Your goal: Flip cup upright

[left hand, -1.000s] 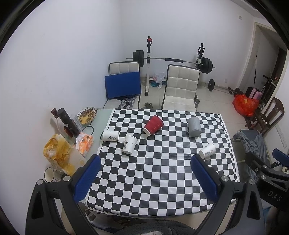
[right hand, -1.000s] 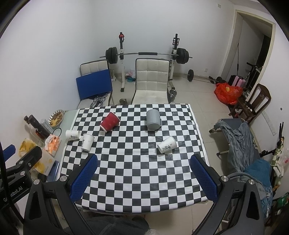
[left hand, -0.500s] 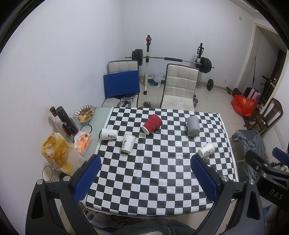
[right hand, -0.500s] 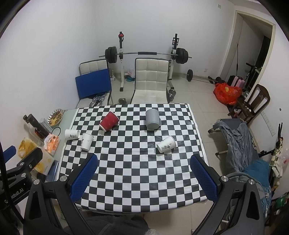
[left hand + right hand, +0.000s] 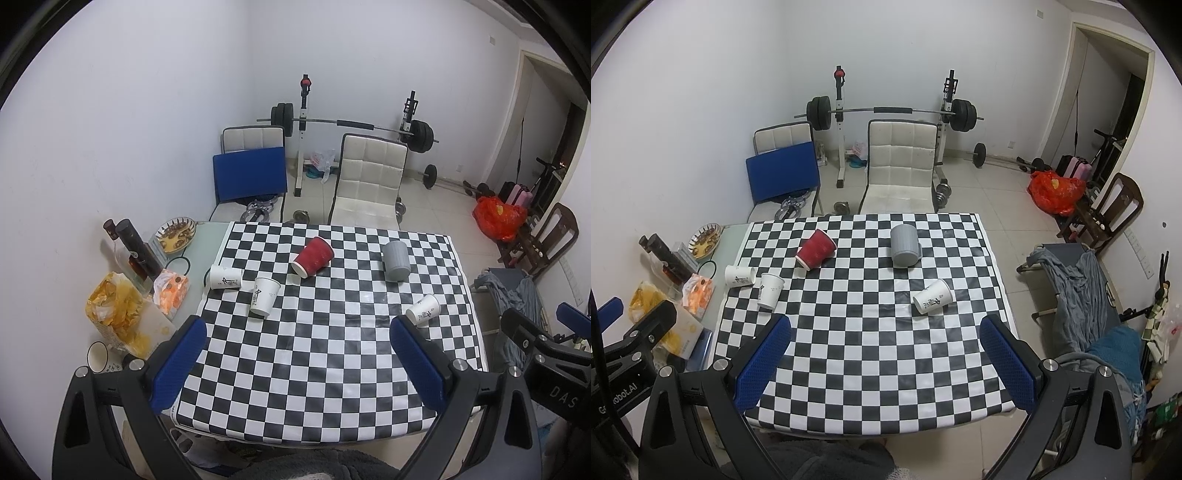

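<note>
Several cups lie on the checkered table (image 5: 314,369). A red cup (image 5: 313,256) lies on its side at the back middle; it also shows in the right wrist view (image 5: 816,249). A grey mug (image 5: 396,260) stands upside down at the back right (image 5: 904,245). A white paper cup (image 5: 423,310) lies on its side at the right (image 5: 932,296). Two white paper cups (image 5: 226,277) (image 5: 264,296) sit at the left, one lying, one upside down. My left gripper (image 5: 295,339) and right gripper (image 5: 884,338) are open, empty, high above the near edge.
Bottles (image 5: 133,251), a snack bag (image 5: 118,314), a bowl (image 5: 175,236) and a small cup (image 5: 98,356) crowd the side surface left of the table. Two chairs (image 5: 365,184) and a barbell rack (image 5: 351,125) stand behind. A cot with clothes (image 5: 1082,291) is at the right.
Both cameras have drawn slightly back and up from the table. The cups have not moved. Both grippers stay open.
</note>
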`<state>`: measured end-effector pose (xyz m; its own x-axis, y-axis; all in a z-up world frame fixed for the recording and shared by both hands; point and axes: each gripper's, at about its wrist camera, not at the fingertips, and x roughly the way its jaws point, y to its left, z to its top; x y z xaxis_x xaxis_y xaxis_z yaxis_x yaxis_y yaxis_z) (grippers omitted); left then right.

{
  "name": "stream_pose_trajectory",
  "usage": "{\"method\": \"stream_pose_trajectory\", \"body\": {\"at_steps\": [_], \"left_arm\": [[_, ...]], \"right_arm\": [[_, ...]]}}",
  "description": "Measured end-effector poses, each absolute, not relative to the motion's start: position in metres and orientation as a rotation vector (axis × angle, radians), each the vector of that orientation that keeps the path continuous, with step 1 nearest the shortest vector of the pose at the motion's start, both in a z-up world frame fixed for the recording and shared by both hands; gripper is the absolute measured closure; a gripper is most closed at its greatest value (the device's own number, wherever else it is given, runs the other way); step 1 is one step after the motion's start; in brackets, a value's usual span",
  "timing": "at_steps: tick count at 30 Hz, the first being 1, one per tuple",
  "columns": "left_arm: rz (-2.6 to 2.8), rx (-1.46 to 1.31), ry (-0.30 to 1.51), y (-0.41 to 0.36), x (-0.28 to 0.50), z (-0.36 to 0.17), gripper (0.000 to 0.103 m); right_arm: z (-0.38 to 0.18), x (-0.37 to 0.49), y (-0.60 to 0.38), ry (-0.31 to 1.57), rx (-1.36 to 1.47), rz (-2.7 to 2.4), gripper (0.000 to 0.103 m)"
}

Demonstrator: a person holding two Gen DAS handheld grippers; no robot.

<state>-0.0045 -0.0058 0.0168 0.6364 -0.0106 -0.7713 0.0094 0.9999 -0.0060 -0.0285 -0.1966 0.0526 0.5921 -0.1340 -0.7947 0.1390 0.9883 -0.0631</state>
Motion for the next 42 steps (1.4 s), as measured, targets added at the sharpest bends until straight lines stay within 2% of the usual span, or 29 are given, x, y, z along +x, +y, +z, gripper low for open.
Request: {"method": "stream_pose_trajectory", "body": {"at_steps": [21, 26, 34, 42], "left_arm": [[0.031, 0.005, 0.89, -0.004, 0.004, 0.009, 0.002], [0.148, 0.073, 0.892, -0.01, 0.03, -0.025, 0.002], [0.228, 0.136, 1.026, -0.02, 0.079, -0.115, 0.002], [0.257, 0.219, 1.119, -0.033, 0.128, -0.178, 0.002]], "right_arm": [[0.045, -0.023, -0.197, 0.963, 0.013, -0.145, 0.0], [0.002, 0.011, -0.215, 1.036, 0.023, -0.153, 0.0], [-0.113, 0.07, -0.246, 1.188, 0.013, -0.155, 0.0], [-0.213, 0.137, -0.249, 1.317, -0.017, -0.137, 0.0]]}}
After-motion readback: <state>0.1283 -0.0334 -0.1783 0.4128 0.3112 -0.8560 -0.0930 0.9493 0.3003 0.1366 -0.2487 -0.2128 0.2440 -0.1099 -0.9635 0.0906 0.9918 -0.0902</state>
